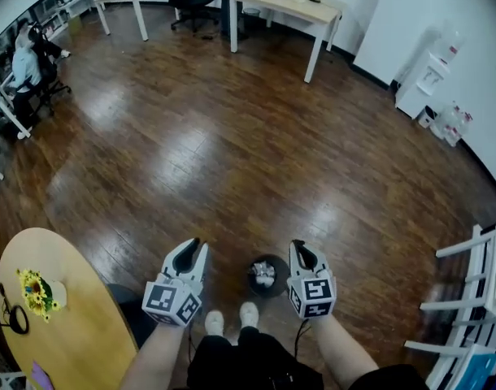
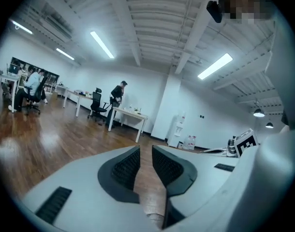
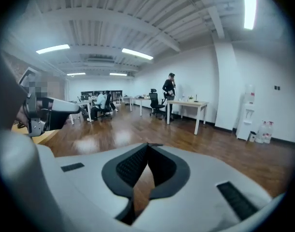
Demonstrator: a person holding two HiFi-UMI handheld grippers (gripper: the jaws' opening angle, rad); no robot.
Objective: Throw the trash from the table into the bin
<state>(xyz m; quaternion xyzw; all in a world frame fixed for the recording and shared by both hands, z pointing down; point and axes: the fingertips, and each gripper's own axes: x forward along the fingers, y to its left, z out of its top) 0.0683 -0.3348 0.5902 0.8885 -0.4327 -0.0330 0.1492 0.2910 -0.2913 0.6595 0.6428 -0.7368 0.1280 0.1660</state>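
Note:
A small black bin (image 1: 265, 275) stands on the wooden floor by my feet, with crumpled pale trash (image 1: 264, 273) inside it. My left gripper (image 1: 197, 247) hangs to the bin's left, its jaws a narrow gap apart with nothing between them (image 2: 145, 151). To the bin's right, my right gripper (image 1: 298, 249) has its jaw tips touching and holds nothing (image 3: 148, 145). Both point out over the floor. The round wooden table (image 1: 77, 331) lies at the lower left.
On the table are a yellow flower item (image 1: 36, 292), a black cable (image 1: 12, 318) and a purple thing (image 1: 41, 377). A white rack (image 1: 467, 299) stands at right. Far off are desks (image 1: 284, 6), a seated person (image 1: 24, 63) and a water dispenser (image 1: 423, 78).

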